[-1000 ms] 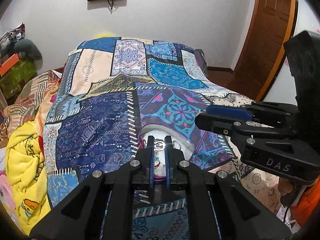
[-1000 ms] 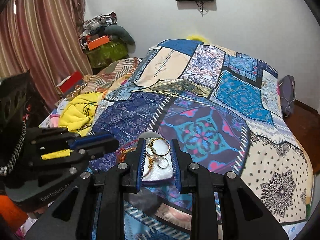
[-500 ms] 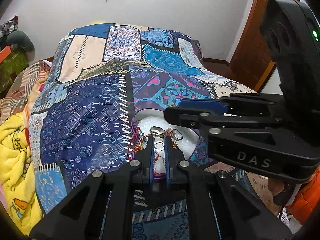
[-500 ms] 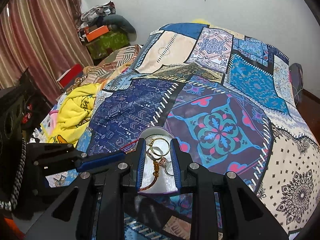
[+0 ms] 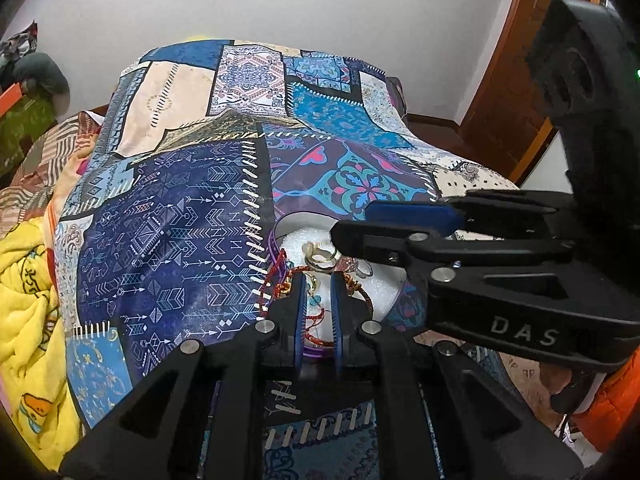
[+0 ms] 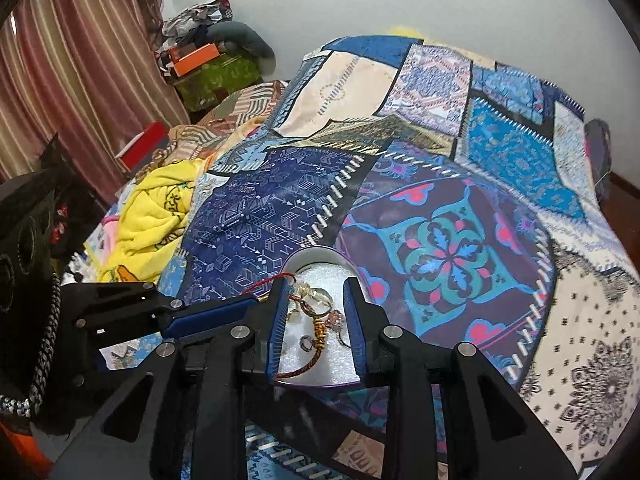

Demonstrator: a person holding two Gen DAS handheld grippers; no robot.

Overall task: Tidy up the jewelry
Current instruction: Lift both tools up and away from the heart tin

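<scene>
A shallow purple-rimmed box (image 5: 276,236) (image 6: 316,254) lined with white foam lies on the patchwork bedcover (image 5: 180,240). In it are gold rings (image 5: 320,258) (image 6: 316,300) and a brown braided bracelet (image 6: 320,330). My left gripper (image 5: 319,278) (image 6: 248,302) reaches in from the left. Its jaws are a narrow slot that is just opening, with strands of a red thread bracelet (image 5: 274,280) (image 6: 264,282) between the pads. My right gripper (image 6: 318,284) (image 5: 352,224) hovers over the box. Its jaws are opening, and the rings and braided bracelet lie between them, apart from the pads.
A yellow blanket (image 5: 24,280) (image 6: 152,208) is bunched at the bed's left side. Beyond it stand striped curtains (image 6: 80,80) and a pile of boxes and clothes (image 6: 208,64). A wooden door (image 5: 520,80) is on the right, and a dark bag (image 6: 598,148) sits by the bed's far right edge.
Both grippers have sunk and tipped down toward the box. In the left wrist view the right gripper has slid in over the box. Both pairs of jaws stand slightly wider.
</scene>
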